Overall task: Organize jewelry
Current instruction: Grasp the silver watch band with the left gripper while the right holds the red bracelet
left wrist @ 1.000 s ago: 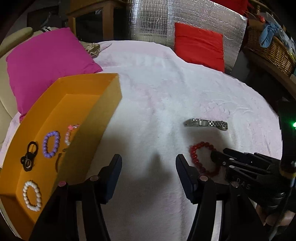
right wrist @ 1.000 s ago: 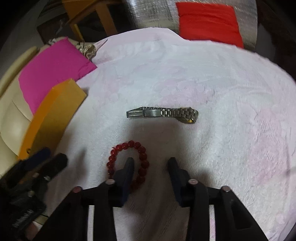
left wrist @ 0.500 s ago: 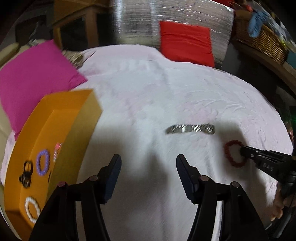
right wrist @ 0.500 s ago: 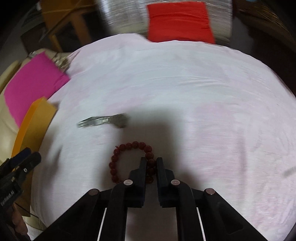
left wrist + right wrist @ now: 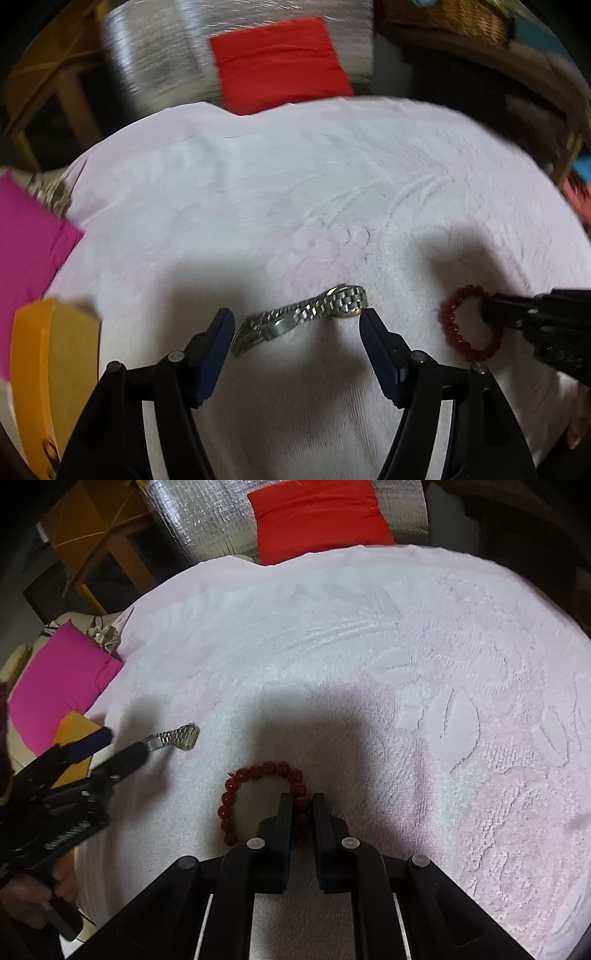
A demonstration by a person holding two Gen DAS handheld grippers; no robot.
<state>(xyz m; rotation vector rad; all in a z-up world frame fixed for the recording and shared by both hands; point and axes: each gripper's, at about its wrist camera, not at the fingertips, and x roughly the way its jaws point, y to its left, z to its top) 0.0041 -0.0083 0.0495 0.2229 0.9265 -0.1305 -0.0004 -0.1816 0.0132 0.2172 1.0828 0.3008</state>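
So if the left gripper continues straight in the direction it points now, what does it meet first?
Most likely the silver metal-link watch, which lies across the gap of the open left gripper on the pale pink towel. Its jaws have just been opening; how far above they are is unclear.

Setting: a home, most likely a living room or bedroom. Evidence: a soft surface covered by a pale pink towel [image 5: 369, 646], a red cushion [image 5: 317, 517], a pink cushion [image 5: 59, 686], a wicker basket [image 5: 454, 14], wooden furniture [image 5: 99, 535].

Orange tray [image 5: 55, 373] cut off, its contents hidden.
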